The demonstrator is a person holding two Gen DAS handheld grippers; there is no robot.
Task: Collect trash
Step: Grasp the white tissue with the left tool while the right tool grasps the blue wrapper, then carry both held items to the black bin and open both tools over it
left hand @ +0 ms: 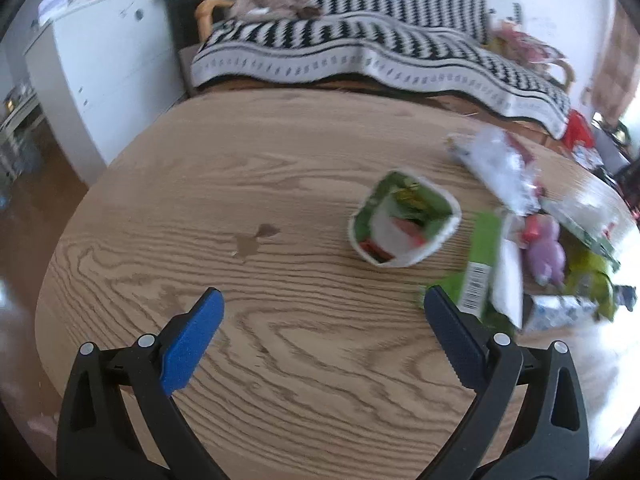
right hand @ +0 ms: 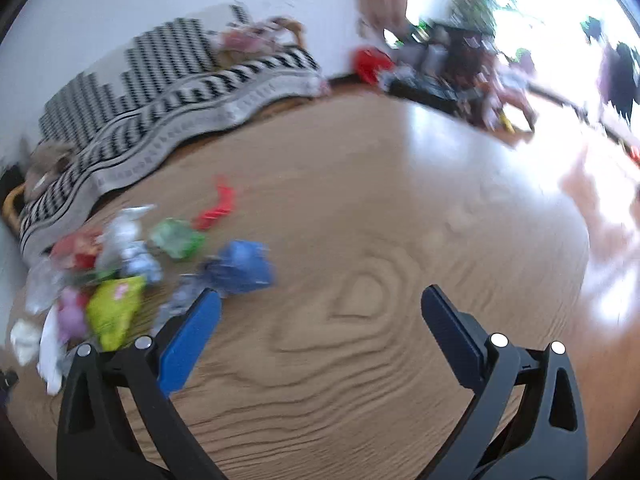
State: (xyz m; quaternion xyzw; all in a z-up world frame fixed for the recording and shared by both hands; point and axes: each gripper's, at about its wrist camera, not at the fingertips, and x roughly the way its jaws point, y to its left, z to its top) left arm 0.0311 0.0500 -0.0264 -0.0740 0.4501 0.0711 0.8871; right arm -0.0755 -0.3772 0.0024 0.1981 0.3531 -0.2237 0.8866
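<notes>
Your left hand-held gripper (left hand: 322, 300) hangs over bare wood of the desk (left hand: 248, 184) with its jaws spread wide and nothing between them. Its blue pads (left hand: 192, 344) sit clear of everything except at the right, where the right finger's tip lies just beside a green carton with a barcode (left hand: 478, 268); you cannot tell from this view whether they touch.

Ahead and to the right of that gripper stands an open green-and-white cup (left hand: 404, 220), upright, with scraps of wrapper inside. Farther right, the trash lies in a loose heap along the desk's right edge: a crinkled clear-and-white bag (left hand: 500, 168) at the far end, a purple wrapper (left hand: 546, 248) in the middle, and a small blue-and-white box (left hand: 556, 312) at the near end. The frame is blurred, so the finer pieces cannot be told apart.

Your right hand-held gripper (right hand: 320, 300) is also wide open and empty, over bare wood. In its view the heap lies to the left: a blue crumpled wrapper (right hand: 242, 266) just beyond the left finger's tip, a yellow-green packet (right hand: 114, 312) near that finger, a green wrapper (right hand: 176, 238) farther off, and a red strip (right hand: 218, 208) farthest, lying apart from the rest.

Beyond the desk a black-and-white patterned blanket (left hand: 360, 48) covers a couch.
</notes>
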